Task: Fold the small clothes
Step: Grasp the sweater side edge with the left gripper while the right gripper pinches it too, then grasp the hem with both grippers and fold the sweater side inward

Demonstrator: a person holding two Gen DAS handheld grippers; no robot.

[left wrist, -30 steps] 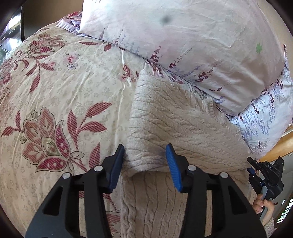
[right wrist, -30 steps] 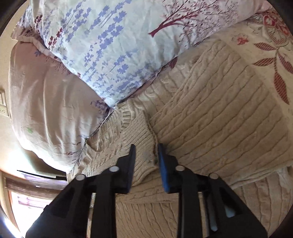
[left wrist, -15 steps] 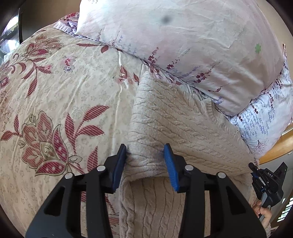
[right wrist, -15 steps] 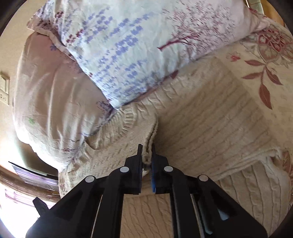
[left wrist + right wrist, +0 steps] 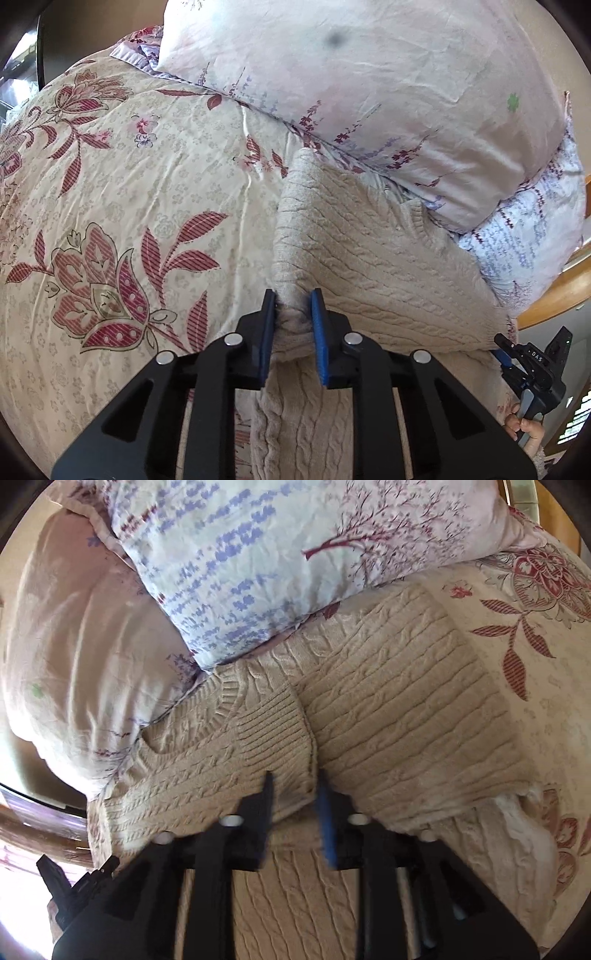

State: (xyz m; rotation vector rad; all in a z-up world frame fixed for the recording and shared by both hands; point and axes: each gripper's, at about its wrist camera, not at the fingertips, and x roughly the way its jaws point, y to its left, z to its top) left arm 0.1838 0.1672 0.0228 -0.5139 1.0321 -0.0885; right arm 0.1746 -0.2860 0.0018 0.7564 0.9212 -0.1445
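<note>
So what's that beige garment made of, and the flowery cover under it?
The beige sweater looks like thick knitted yarn, wool or acrylic I can't tell: cable ridges and ribbed cuffs show. The floral bedspread looks like thin, smooth woven cloth with a slight sheen and fine creases, perhaps cotton or polyester.

A floral bedspread lies under two stacked pillows, against a wooden bedframe.
</note>
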